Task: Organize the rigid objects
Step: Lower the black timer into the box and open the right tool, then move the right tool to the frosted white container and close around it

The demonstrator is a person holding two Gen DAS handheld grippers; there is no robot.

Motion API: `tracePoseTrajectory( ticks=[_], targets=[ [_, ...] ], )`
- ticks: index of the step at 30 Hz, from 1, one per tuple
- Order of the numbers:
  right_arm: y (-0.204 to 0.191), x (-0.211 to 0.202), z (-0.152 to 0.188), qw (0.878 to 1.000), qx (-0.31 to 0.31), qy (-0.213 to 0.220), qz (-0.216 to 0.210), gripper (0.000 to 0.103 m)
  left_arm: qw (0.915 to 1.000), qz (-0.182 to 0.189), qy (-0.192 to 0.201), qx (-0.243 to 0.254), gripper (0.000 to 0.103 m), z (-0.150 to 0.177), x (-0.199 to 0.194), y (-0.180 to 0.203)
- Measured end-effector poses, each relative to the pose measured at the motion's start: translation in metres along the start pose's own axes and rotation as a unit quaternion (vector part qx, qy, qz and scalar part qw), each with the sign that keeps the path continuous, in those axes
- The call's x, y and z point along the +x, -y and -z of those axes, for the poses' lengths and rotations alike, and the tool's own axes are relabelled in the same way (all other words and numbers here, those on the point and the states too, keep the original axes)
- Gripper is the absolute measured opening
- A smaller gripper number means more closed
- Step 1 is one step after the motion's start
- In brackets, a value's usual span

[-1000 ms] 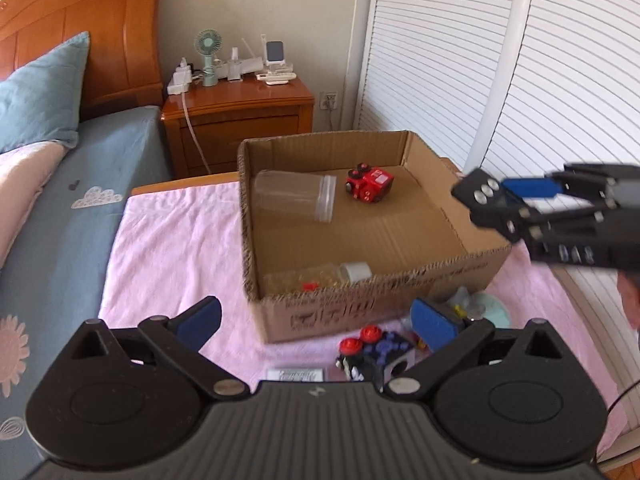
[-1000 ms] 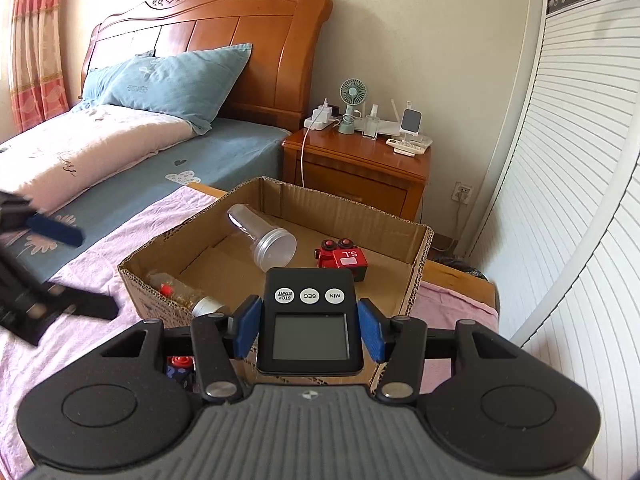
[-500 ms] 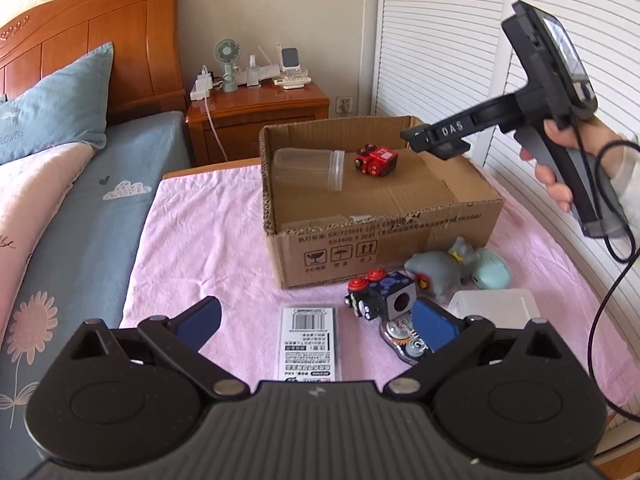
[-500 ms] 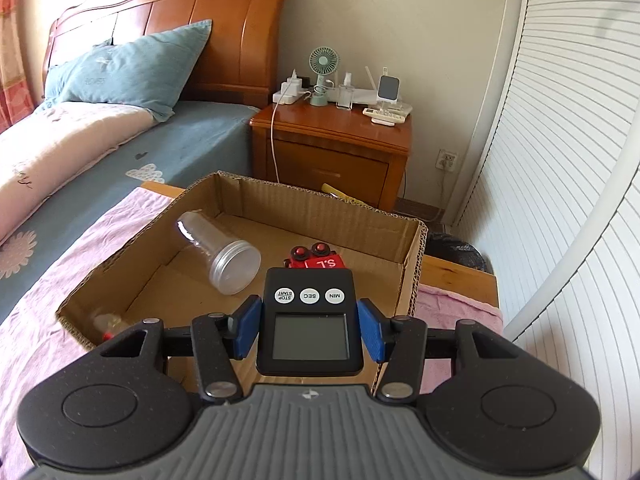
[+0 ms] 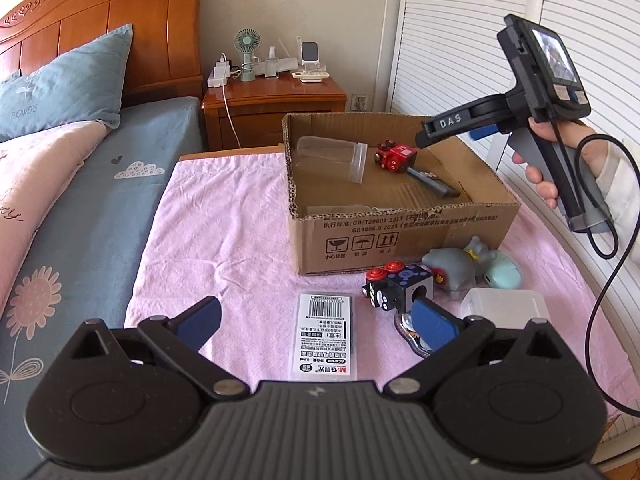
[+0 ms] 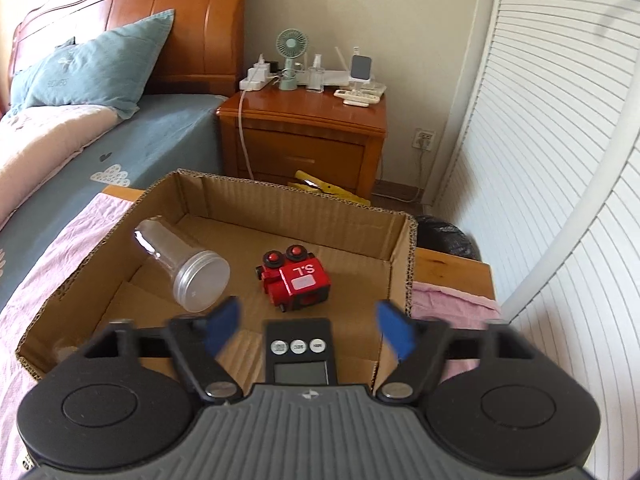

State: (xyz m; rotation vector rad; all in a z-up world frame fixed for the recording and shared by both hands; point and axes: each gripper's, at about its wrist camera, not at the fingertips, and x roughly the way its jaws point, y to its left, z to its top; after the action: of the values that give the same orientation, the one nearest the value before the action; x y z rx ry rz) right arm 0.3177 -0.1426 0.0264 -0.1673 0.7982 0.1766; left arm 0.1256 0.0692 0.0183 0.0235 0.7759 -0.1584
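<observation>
An open cardboard box [image 5: 400, 236] stands on the pink cloth. Inside lie a clear plastic jar [image 5: 332, 158], a red toy car [image 5: 394, 158] and a black digital timer [image 5: 434, 184]. In the right wrist view the timer [image 6: 299, 356] lies in the box below my open right gripper [image 6: 308, 326], beside the jar [image 6: 186, 270] and red car [image 6: 298, 282]. The right gripper [image 5: 460, 126] hovers over the box's right side. My left gripper [image 5: 316, 320] is open and empty above a barcode card [image 5: 325, 336], next to a dark blue toy car [image 5: 396, 286].
In front of the box lie a grey plush toy [image 5: 456, 266], a mint-green item [image 5: 504, 274] and a white lidded container [image 5: 504, 306]. A bed [image 5: 60, 184] is at the left, a wooden nightstand [image 5: 274, 106] behind, louvred doors [image 5: 472, 40] at the right.
My right gripper has opened and let go of the timer, which now lies in the box. The left gripper has pulled back from the box toward the near table edge.
</observation>
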Motion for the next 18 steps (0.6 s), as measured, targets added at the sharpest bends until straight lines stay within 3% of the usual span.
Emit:
tracePoseTrajectory(
  ticks=[6, 18],
  targets=[
    [-0.001, -0.023, 0.003, 1.0, -0.001, 0.022, -0.001, 0.103, 1.0, -0.004, -0.002, 0.0, 0.101, 0.0, -0.002, 0.001],
    [-0.018, -0.068, 0.031, 1.0, -0.028, 0.008, -0.01, 0.103, 0.9998, -0.021, -0.003, 0.002, 0.101, 0.008, -0.009, 0.001]
  ],
)
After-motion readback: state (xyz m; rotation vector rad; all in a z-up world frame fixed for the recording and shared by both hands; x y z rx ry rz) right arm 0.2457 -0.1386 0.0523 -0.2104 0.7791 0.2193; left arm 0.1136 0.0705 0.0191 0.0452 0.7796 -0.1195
